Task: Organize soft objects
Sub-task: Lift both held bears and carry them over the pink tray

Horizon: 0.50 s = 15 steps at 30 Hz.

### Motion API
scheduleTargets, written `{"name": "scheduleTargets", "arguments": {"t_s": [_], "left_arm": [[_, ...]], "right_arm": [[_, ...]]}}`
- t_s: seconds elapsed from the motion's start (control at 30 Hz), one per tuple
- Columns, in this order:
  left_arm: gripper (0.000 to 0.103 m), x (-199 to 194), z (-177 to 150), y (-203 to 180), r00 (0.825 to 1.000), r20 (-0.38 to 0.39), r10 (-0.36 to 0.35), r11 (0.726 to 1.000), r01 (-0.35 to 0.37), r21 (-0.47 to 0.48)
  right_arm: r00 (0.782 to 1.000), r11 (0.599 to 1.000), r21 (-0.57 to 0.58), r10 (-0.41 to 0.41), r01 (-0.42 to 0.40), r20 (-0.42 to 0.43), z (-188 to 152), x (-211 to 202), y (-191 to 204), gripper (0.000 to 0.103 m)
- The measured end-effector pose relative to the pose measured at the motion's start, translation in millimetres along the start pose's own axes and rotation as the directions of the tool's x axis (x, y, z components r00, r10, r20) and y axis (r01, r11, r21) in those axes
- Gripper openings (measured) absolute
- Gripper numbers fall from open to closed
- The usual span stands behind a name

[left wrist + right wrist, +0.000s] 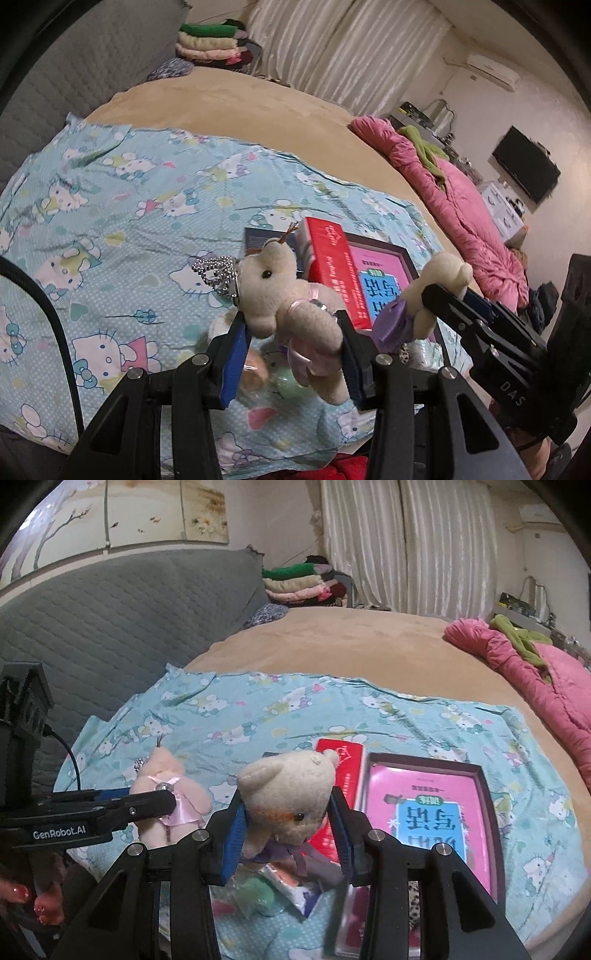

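Observation:
My left gripper [291,332] is shut on a small cream bear in a pink satin dress [291,306], held above the bed; a silver bead crown [218,275] hangs by its head. The same bear [173,794] and left gripper [147,801] show at the left of the right wrist view. My right gripper [286,823] is shut on a second cream bear with a purple ribbon [291,794], gripped at the head. That bear [439,291] and the right gripper [447,299] appear at the right in the left wrist view.
A blue cat-print sheet [122,206] covers the near part of the tan bed [351,646]. On it lie a red book [332,266], a pink book in a dark box [432,812] and small soft items [266,890]. A pink quilt [546,686] lies right; folded clothes [295,583] are stacked far back.

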<state>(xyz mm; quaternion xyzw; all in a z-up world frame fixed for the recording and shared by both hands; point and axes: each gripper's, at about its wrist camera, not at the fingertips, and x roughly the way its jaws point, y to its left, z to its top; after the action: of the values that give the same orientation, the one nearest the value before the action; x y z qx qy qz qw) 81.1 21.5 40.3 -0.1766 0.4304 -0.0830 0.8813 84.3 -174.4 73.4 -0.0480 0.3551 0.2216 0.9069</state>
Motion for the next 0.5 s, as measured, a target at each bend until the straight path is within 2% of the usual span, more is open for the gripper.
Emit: {"name": "scheduleTargets", "arguments": {"t_s": [0.5], "left_arm": [[0.045,-1,-12,-75,1.000,-0.026,0.010,0.986,-0.006,0.164]], "right_arm": [[0.997,0.995,0.093,-0.044,0.038,0.065,-8,-47,-50,0.043]]}}
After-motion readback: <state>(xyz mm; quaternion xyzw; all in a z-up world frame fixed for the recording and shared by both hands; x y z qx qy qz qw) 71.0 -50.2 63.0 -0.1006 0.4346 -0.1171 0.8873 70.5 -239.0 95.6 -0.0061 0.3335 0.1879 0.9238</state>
